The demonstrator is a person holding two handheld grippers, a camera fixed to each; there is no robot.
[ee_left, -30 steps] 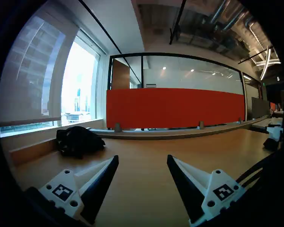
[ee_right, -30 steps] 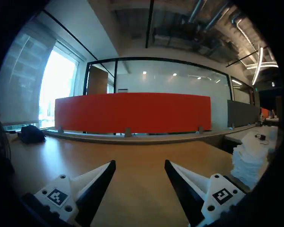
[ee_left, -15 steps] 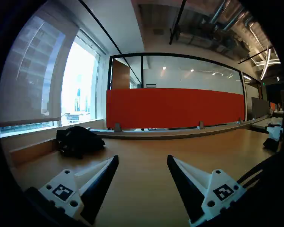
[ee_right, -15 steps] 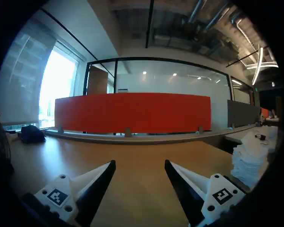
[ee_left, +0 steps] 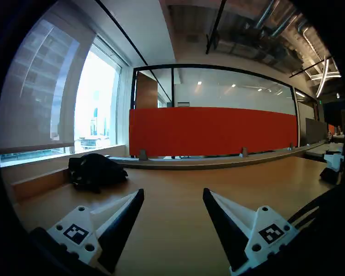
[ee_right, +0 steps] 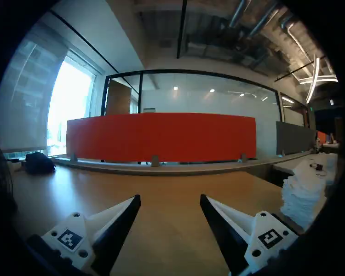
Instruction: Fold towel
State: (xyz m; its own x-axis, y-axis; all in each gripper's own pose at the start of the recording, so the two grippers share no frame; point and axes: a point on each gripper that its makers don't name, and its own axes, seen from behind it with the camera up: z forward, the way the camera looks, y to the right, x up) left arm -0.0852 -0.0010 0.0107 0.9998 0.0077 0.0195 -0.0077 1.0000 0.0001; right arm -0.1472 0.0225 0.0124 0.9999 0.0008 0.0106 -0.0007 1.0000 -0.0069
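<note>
A stack of folded white towels [ee_right: 305,195] stands at the right edge of the wooden table [ee_right: 172,193] in the right gripper view. My right gripper [ee_right: 169,200] hovers low over the bare tabletop, open, with nothing between its fingers. In the left gripper view my left gripper [ee_left: 173,194] is likewise open and empty above the wooden table [ee_left: 195,184]. At that view's far right sits a white and black object [ee_left: 331,166], too small to identify.
A black bag [ee_left: 95,171] lies at the table's left rear, seen also as the small black bag [ee_right: 38,163] in the right gripper view. An orange divider panel [ee_left: 212,130] runs along the table's back edge. A bright window [ee_left: 96,110] is on the left.
</note>
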